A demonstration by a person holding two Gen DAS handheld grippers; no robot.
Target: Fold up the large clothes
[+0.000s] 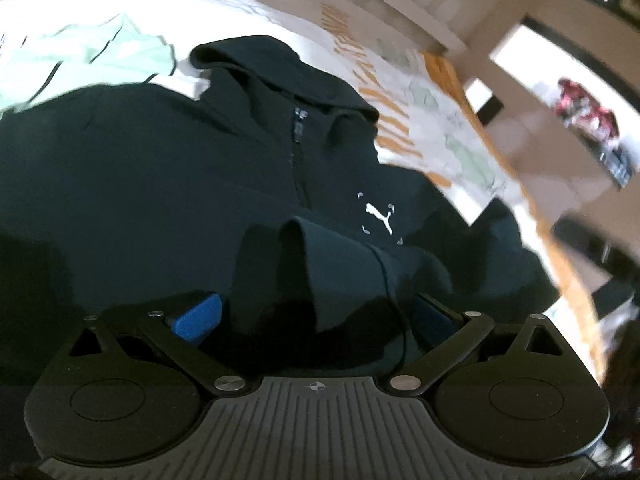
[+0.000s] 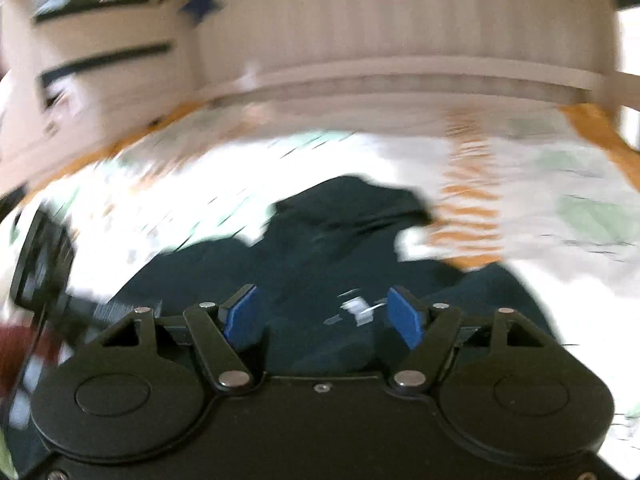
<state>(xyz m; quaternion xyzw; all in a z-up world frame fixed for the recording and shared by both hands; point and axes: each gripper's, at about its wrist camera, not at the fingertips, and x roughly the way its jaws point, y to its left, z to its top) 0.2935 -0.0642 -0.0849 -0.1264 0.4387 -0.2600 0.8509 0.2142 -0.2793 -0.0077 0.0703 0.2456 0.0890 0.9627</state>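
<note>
A dark navy zip hoodie with a white puma logo lies face up on a bed, hood at the far end. A sleeve cuff lies folded over the chest, between the wide-spread blue pads of my left gripper; the jaws stand open and do not pinch it. In the blurred right wrist view the hoodie lies below my right gripper, whose blue pads stand apart and hold nothing. The logo shows between them.
The bed sheet is white with green and orange print. A wooden bed frame edge runs along the right. A pale headboard or wall stands beyond the bed. The other gripper shows at the left edge.
</note>
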